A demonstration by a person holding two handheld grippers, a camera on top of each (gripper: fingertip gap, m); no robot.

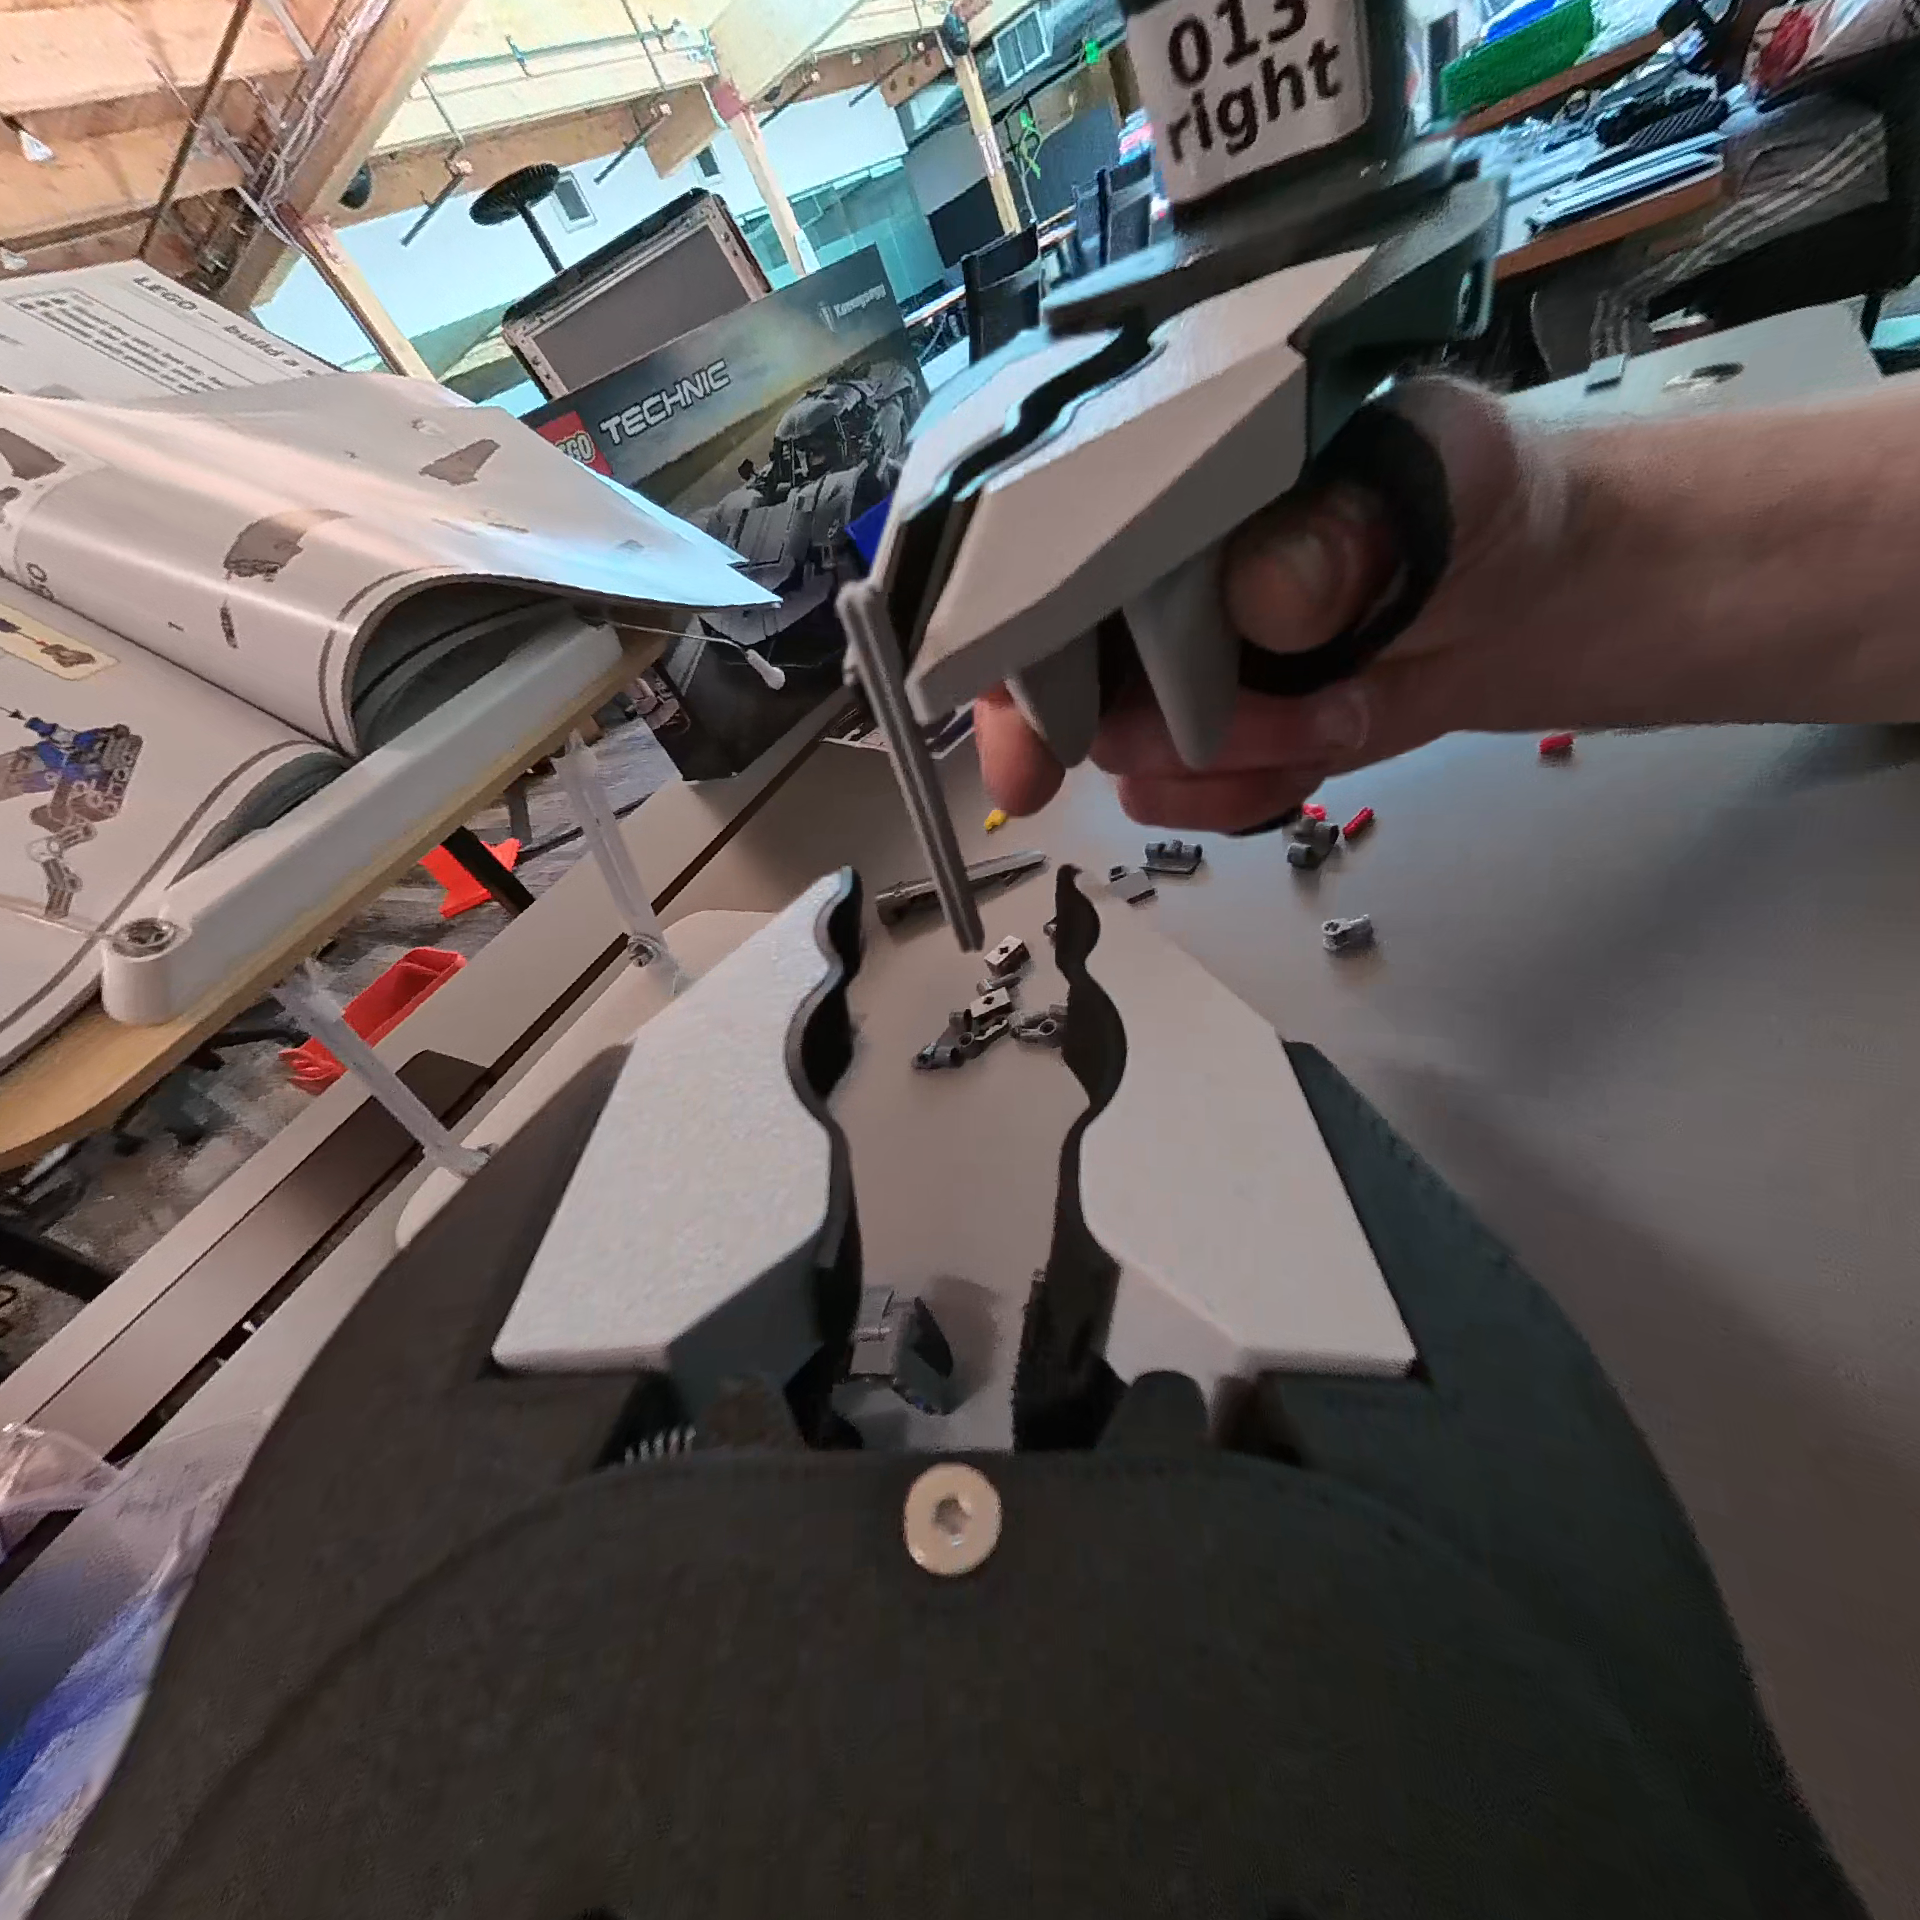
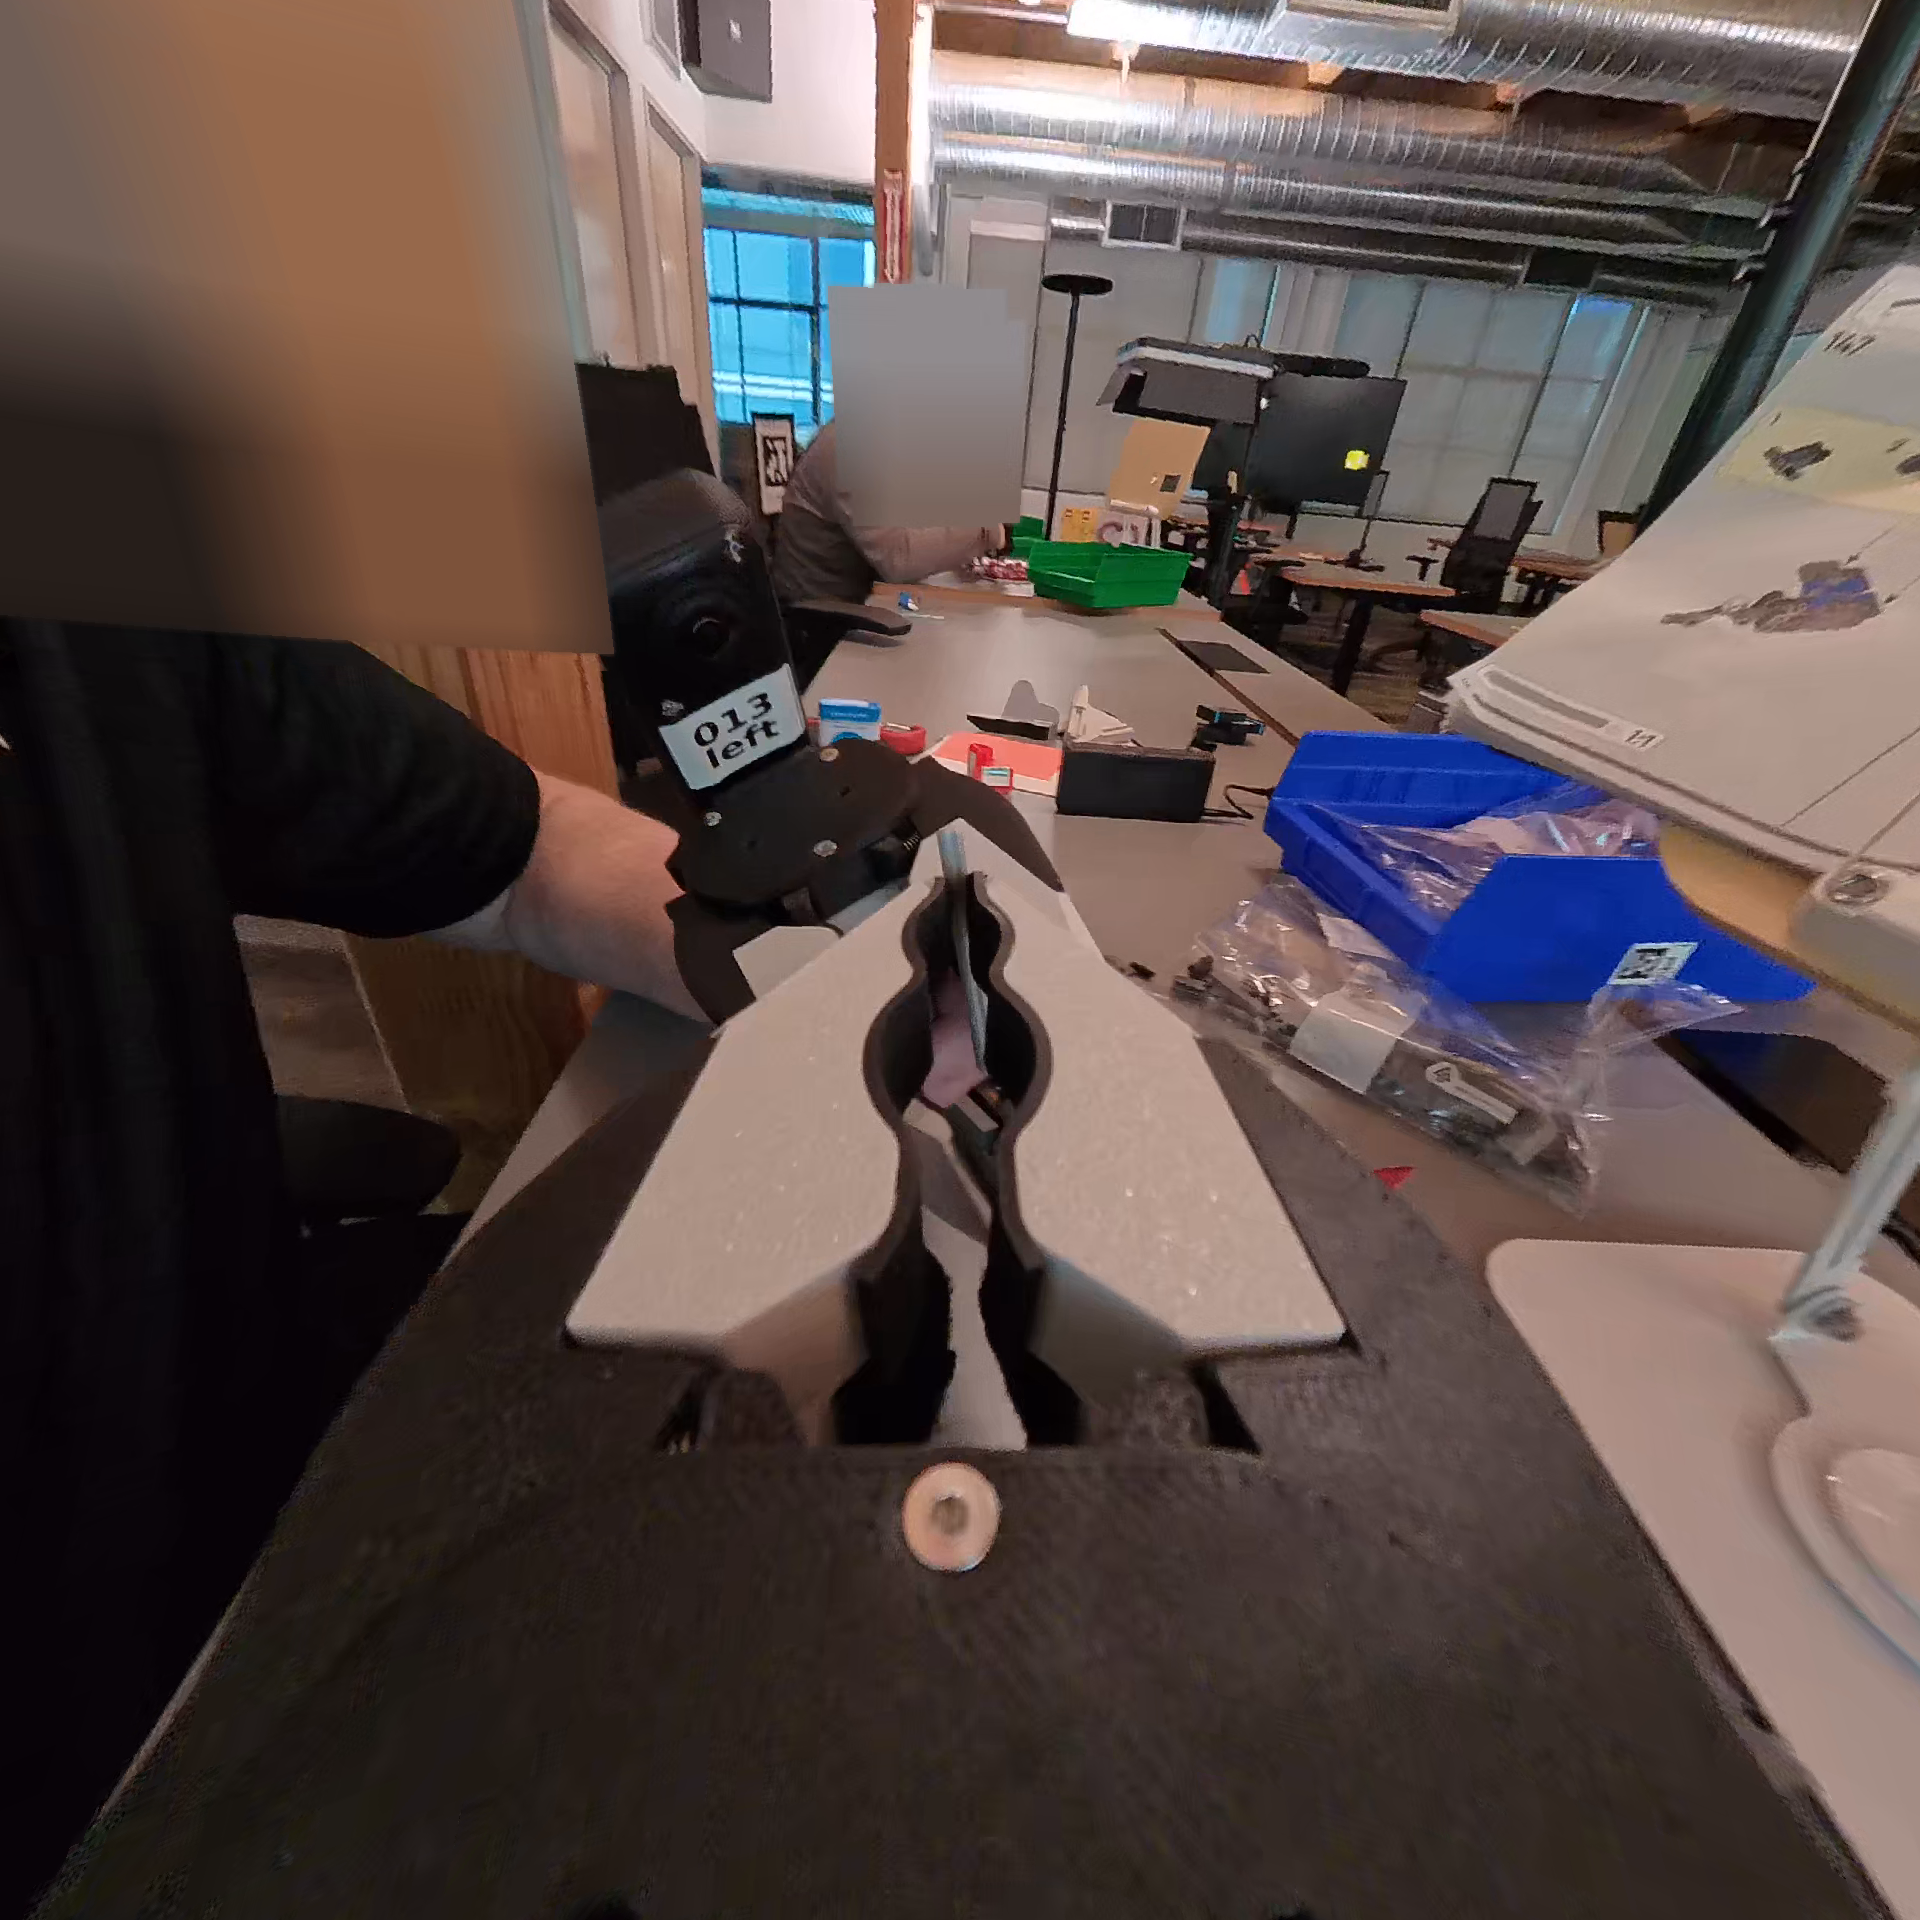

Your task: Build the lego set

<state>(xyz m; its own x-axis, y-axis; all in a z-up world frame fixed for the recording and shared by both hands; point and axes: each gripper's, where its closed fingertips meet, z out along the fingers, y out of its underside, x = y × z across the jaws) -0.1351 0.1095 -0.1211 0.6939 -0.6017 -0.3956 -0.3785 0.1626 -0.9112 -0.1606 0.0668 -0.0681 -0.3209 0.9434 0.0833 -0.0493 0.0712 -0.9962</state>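
The left claw (image 1: 961, 914) sat spread wide and empty, low over the surface (image 1: 1558, 1039), framing a small heap of grey lego bits (image 1: 987, 1018), probably to steady one. The right claw (image 1: 873, 613) was clamped on a long grey axle (image 1: 925, 790), tip aimed down at that heap. Further back, the manual (image 1: 260, 582) lay propped open for reference.

Black short sleeve (image 2: 312, 769), grey-faced black jaws

We see grey tables (image 2: 1039, 644), office chairs (image 2: 1496, 540), big windows (image 2: 769, 312), silver ceiling ducts (image 2: 1351, 114), wooden beams (image 1: 156, 62).
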